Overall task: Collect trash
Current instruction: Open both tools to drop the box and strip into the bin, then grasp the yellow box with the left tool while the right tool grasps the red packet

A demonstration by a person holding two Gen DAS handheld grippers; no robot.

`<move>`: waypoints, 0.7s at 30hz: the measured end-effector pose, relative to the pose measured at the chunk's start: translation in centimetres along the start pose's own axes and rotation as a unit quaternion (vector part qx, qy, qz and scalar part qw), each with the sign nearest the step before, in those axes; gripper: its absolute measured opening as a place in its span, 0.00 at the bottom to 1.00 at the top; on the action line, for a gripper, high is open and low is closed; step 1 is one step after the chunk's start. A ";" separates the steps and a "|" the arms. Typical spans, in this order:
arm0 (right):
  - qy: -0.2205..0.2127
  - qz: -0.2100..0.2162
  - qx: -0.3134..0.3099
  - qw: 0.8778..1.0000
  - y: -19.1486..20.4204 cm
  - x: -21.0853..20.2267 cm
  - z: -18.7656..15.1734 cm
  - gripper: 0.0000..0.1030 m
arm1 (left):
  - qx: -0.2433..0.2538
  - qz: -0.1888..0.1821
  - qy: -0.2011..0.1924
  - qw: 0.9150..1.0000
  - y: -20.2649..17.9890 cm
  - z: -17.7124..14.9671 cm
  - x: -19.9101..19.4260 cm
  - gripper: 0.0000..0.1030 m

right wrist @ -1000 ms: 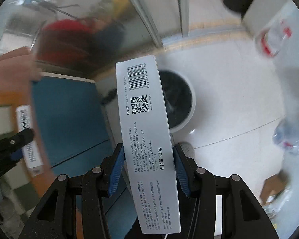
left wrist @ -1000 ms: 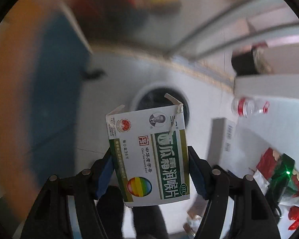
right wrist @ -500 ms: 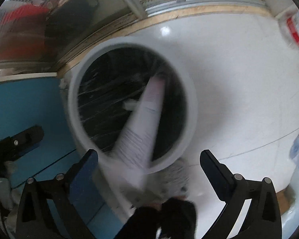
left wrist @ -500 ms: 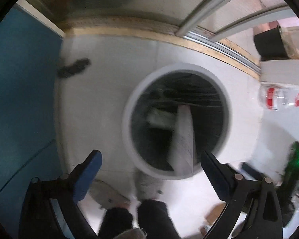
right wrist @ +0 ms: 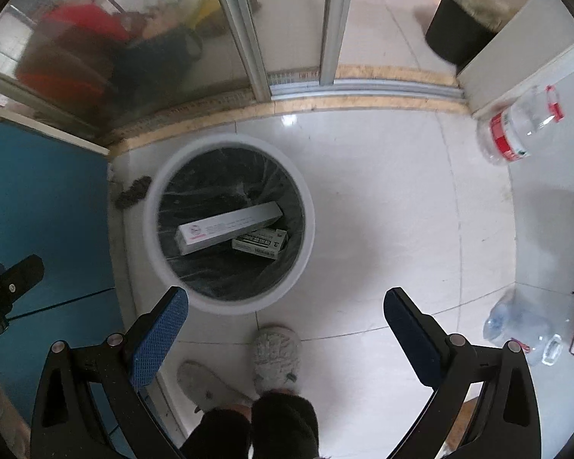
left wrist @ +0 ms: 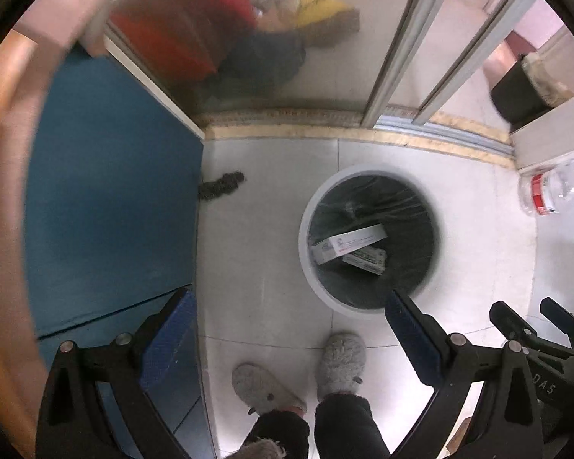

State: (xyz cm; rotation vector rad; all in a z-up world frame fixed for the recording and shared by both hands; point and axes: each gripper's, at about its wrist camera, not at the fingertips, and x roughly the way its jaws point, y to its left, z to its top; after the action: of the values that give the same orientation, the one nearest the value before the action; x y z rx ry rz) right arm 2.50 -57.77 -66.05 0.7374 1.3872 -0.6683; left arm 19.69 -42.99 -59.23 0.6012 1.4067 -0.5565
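Hanging over the white floor, the left gripper (left wrist: pixel 287 329) has its blue-padded fingers (left wrist: pixel 168 340) spread wide with nothing between them. Left of those fingers runs a blue panel (left wrist: pixel 111 199); ahead of the right finger stands the round white bin (left wrist: pixel 306 252) with its dark liner, and two boxes lie inside it: a long white box (left wrist: pixel 348 243) resting across a smaller green-printed box (left wrist: pixel 367 260). Grey slippers (left wrist: pixel 340 363) show between the fingers, near the bottom.

The right gripper (right wrist: pixel 287 317) is likewise wide apart and holds nothing. The bin (right wrist: pixel 153 229) sits ahead of its left finger, the long white box (right wrist: pixel 229 225) over the smaller one (right wrist: pixel 262 243). Right of the fingers, on the tabletop (right wrist: pixel 547 237), lie a red-labelled clear bottle (right wrist: pixel 516 130) and another clear bottle (right wrist: pixel 524 329).
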 end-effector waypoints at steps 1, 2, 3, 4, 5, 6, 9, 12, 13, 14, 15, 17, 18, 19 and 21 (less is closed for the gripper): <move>-0.005 -0.001 -0.001 1.000 -0.1 -1.4 -0.4 1.00 | 0.001 -0.003 -0.006 1.000 -0.1 -0.1 -1.6 0.98; -0.012 -0.001 -0.002 1.000 -0.1 -3.5 -0.7 1.00 | 0.003 -0.005 -0.013 1.000 -0.1 -0.4 -3.3 0.98; -0.020 -0.001 -0.003 1.000 -0.1 -5.8 -1.1 1.00 | 0.005 -0.007 -0.019 1.000 -0.2 -0.6 -5.3 0.98; -0.027 -0.001 -0.004 1.000 -0.1 -7.7 -1.5 1.00 | 0.006 -0.009 -0.024 1.000 -0.4 -0.8 -6.7 0.98; -0.032 0.001 -0.006 0.999 -0.2 -9.4 -1.9 1.00 | 0.008 -0.013 -0.030 0.999 -0.4 -1.0 -8.6 0.98; -0.038 0.003 -0.007 0.999 -0.2 -11.2 -2.2 1.00 | 0.009 -0.016 -0.035 0.999 -0.5 -1.3 -10.5 0.98; -0.053 0.006 -0.005 0.999 -0.5 -17.6 -3.5 1.00 | 0.015 -0.022 -0.049 0.998 -0.6 -2.2 -15.7 0.98; -0.062 0.011 -0.001 0.998 -1.0 -23.0 -4.6 1.00 | 0.018 -0.028 -0.064 0.997 -0.6 -3.1 -20.5 0.98; -0.069 0.012 -0.002 0.998 -1.1 -24.8 -5.0 1.00 | 0.019 -0.029 -0.068 0.997 -0.6 -3.4 -22.0 0.98; -0.075 0.012 -0.003 0.997 -1.2 -26.5 -5.4 1.00 | 0.020 -0.032 -0.072 0.997 -0.5 -3.8 -23.5 0.98; -0.080 0.013 -0.004 0.997 -1.3 -28.2 -5.8 1.00 | 0.021 -0.033 -0.077 0.996 -0.5 -4.2 -25.0 0.98; -0.088 0.019 -0.008 0.996 -1.3 -31.2 -6.5 1.00 | 0.020 -0.034 -0.084 0.996 -0.4 -4.8 -27.5 0.98; -0.092 0.020 -0.011 0.995 -1.2 -32.8 -7.0 1.00 | 0.016 -0.039 -0.087 0.995 -0.2 -5.1 -28.7 0.98; -0.096 0.021 -0.016 0.995 -1.1 -34.2 -7.4 1.00 | 0.011 -0.043 -0.089 0.995 -0.1 -5.4 -29.6 0.98; -0.099 0.026 -0.020 0.995 -0.9 -36.3 -8.2 1.00 | 0.000 -0.051 -0.093 0.994 0.2 -6.0 -31.7 0.98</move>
State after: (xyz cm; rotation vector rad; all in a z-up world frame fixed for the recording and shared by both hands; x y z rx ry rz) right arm -5.98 -52.28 -30.21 0.6543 1.1933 -0.6523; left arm 12.71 -38.59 -28.04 0.4673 1.2653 -0.6770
